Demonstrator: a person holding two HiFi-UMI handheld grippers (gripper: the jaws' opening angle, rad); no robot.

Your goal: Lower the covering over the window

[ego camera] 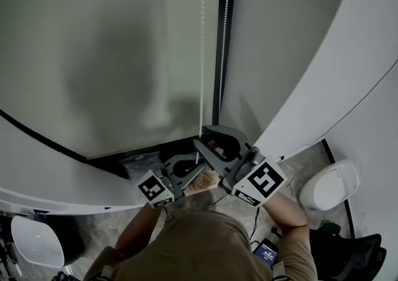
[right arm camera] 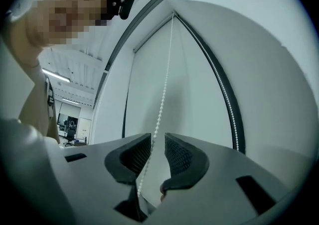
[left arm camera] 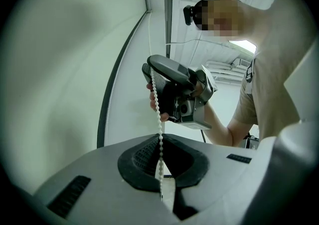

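- At the far left we see the roller blind (ego camera: 106,56), a pale grey-green sheet that fills the window. Its dark bottom bar (ego camera: 43,138) curves across the lower left of the head view
- Next comes our left gripper (ego camera: 198,163), the lower of the two. Its jaws are pressed together on the bead chain (ego camera: 202,56), which rises from between the black pads towards the other tool
- The chain hangs straight down in front of the blind's right edge, just left of the dark window frame (ego camera: 217,43)
- Our right gripper (ego camera: 208,138) sits just above and to the right of the left one. Its jaws stand spread, and the same chain runs through the gap between the ribbed pads without being clamped
- A second strand (ego camera: 225,25) of beads runs along the frame, apart from both tools
- Further right is a plain white wall panel (ego camera: 298,56)
- At the far right a white rounded object (ego camera: 329,183) rests on the speckled floor (ego camera: 305,158)
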